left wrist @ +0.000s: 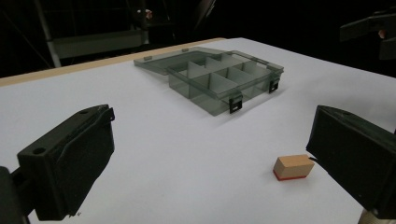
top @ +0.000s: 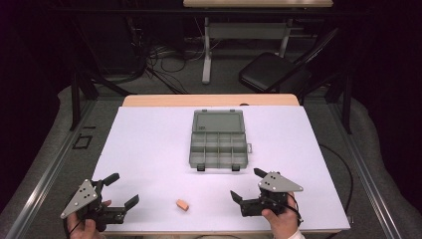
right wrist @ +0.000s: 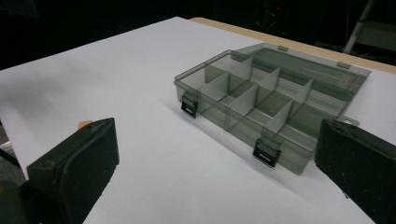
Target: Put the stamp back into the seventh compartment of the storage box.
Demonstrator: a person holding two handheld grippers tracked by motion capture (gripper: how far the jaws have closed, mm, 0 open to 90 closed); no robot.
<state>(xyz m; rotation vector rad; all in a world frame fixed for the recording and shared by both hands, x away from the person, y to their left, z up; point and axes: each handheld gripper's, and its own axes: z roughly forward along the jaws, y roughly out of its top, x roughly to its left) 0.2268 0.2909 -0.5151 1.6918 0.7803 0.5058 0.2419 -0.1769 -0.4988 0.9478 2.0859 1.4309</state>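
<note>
Open white table (top: pixel 149 149) surface across most of the area. One tall obstacle: grey compartment box (top: pixel 219 149), lid (top: pixel 219 121) laid flat toward the far edge, sitting mid-table, well apart from every edge. Wide clear lanes left and right of the box out to both side edges. One low obstacle: small tan block (top: pixel 182 204) near the near edge, between left gripper (top: pixel 121 191) and right gripper (top: pixel 248 184), touching neither. Bare strip between block and box.

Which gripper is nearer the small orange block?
Left. The left gripper sits just left of the orange block; the right gripper is slightly farther, to its right. Both open, neither touching it.
</note>
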